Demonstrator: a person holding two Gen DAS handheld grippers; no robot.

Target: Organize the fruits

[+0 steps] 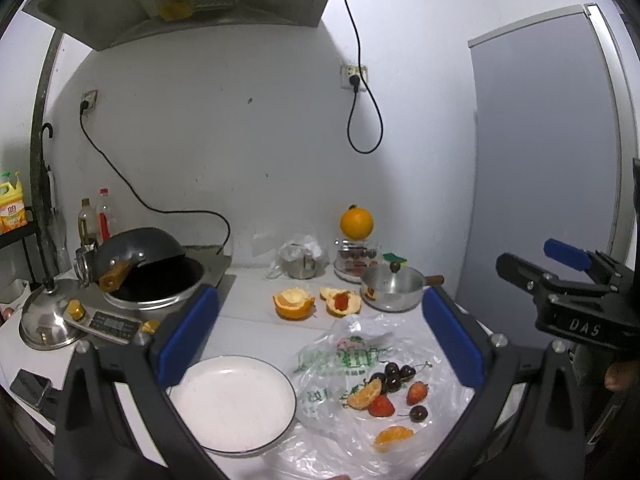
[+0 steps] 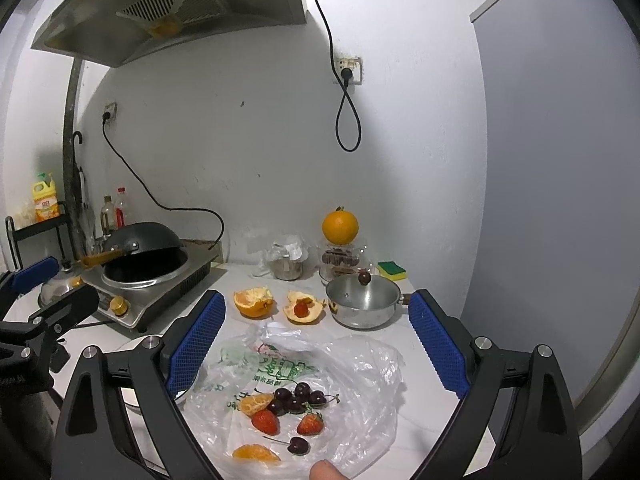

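White counter [image 1: 256, 332], both tongs [image 1: 316, 336] [image 2: 316, 340] spread empty, plate [image 2: 132, 400] mostly hidden behind right tongs

You've got the fruit all sitting on that crinkled plastic bag [image 2: 320, 364], just right of the empty white plate [image 1: 232, 404]. A clump of dark cherries [image 2: 298, 396] sits mid-bag, an orange segment [image 2: 253, 404] touching its left side. Two strawberries [image 2: 265, 421] lie just in front of them, then a lone stemmed cherry [image 2: 297, 445] and another segment [image 2: 255, 453] nearest you
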